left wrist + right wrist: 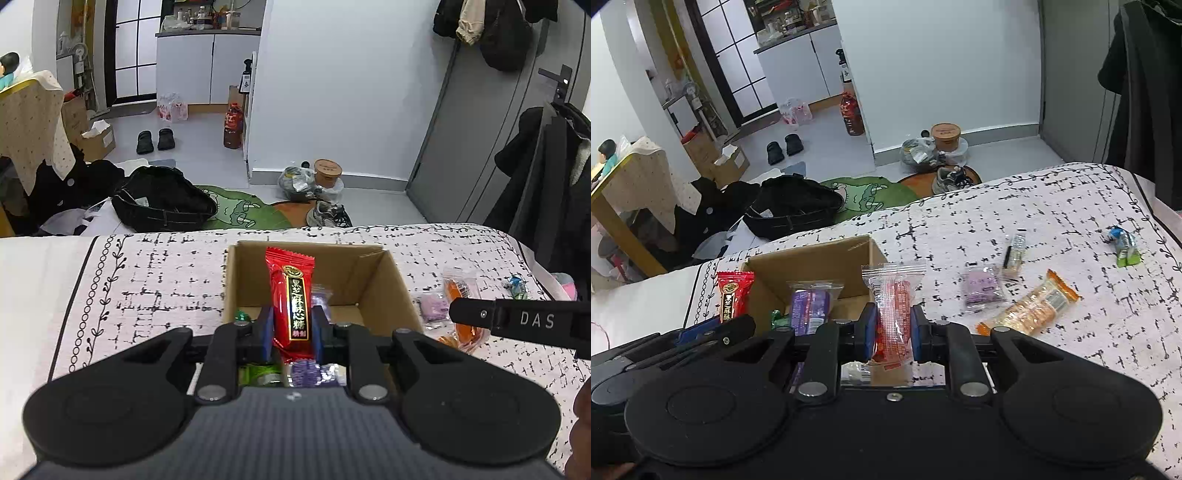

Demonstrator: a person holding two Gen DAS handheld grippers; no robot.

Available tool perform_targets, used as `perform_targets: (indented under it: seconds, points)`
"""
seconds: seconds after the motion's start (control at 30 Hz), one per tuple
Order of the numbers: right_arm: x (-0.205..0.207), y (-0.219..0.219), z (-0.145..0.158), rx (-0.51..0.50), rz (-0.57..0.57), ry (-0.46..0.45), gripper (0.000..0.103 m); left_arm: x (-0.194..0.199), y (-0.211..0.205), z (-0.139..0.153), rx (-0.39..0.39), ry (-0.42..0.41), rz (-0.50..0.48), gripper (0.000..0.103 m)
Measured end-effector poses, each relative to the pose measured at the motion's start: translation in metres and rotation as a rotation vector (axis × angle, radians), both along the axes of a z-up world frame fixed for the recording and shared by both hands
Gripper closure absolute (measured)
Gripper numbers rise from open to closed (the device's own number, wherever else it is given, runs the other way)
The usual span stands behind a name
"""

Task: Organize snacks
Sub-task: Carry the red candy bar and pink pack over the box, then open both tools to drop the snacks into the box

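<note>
An open cardboard box (384, 280) sits on the patterned bedspread (155, 280). My left gripper (292, 325) is shut on a red candy bar packet (291, 295), held upright over the box. Purple and green snacks (306, 373) lie inside the box. My right gripper (893, 328) is shut on a clear packet with red snacks (894, 306), just right of the box (812, 254). The left gripper's red packet (733, 295) shows at the left, beside a purple packet (810, 304) in the box.
Loose snacks lie on the bedspread (1052, 206) to the right: a purple packet (982, 290), an orange cracker packet (1034, 306), a small clear stick (1015, 251) and a blue-green candy (1124, 245). Beyond the bed edge are a black bag (794, 206) and shoes.
</note>
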State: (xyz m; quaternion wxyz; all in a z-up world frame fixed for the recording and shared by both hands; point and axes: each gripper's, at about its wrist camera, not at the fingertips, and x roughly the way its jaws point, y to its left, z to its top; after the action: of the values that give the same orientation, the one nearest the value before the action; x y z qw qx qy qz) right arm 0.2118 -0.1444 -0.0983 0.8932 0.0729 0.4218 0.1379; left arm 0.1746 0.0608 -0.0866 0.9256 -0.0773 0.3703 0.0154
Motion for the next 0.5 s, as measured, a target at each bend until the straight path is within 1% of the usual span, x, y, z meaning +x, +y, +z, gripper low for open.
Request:
perform_targets:
  seconds: [0.2, 0.4, 0.5]
  points:
    - [0.006, 0.017, -0.002, -0.011, 0.027, -0.004, 0.084, 0.006, 0.010, -0.004, 0.003, 0.007, -0.002, 0.083]
    - [0.014, 0.033, -0.002, -0.019, 0.042, -0.013, 0.084, 0.018, 0.020, -0.009, -0.011, 0.014, 0.006, 0.083]
    - [0.017, 0.037, -0.004, -0.022, 0.051, -0.027, 0.084, 0.021, 0.021, -0.008, -0.022, -0.002, 0.006, 0.082]
